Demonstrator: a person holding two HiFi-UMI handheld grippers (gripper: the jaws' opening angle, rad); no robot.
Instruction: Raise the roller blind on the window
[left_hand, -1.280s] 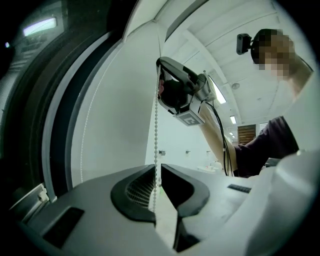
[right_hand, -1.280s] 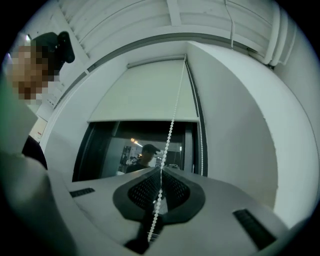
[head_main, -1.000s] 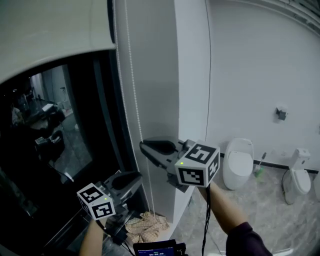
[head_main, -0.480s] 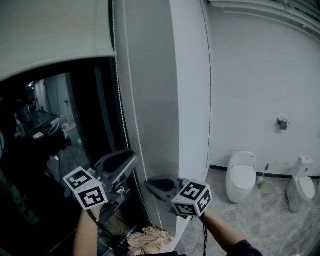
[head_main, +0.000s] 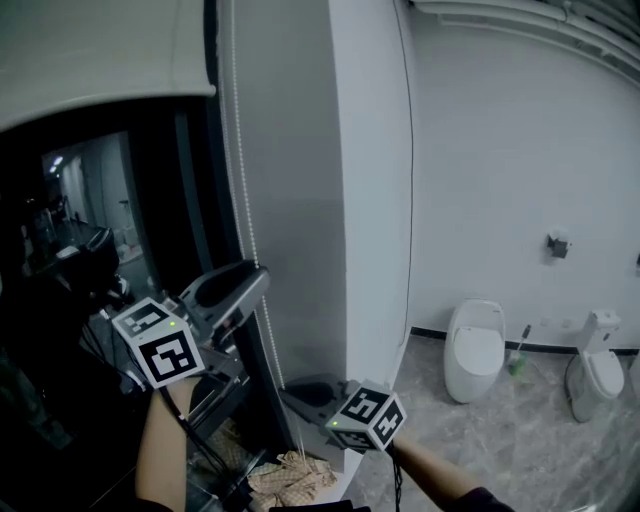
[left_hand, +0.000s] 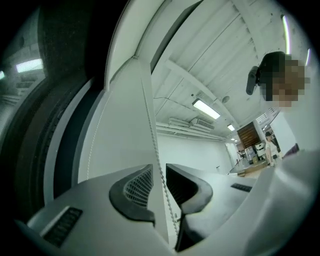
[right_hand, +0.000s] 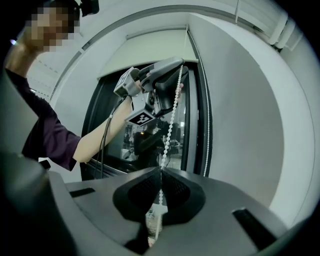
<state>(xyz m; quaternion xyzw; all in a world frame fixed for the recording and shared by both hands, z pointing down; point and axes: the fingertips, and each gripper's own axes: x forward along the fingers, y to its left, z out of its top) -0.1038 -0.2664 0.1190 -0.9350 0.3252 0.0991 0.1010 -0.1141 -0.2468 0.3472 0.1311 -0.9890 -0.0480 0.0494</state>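
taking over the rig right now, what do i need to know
Left gripper: open, high on the chain, which runs between its jaws unclamped.
Right gripper: shut on the same chain, lower down.
Blind: partly up, with the dark window showing below it.
To do, probably: clamp left, release right, and go on pulling hand over hand until the blind is up.

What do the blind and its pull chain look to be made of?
The blind: pale, flat, matte sheet, probably fabric; no weave can be made out.
The pull chain: small white round beads in a row, slightly glossy, likely plastic.
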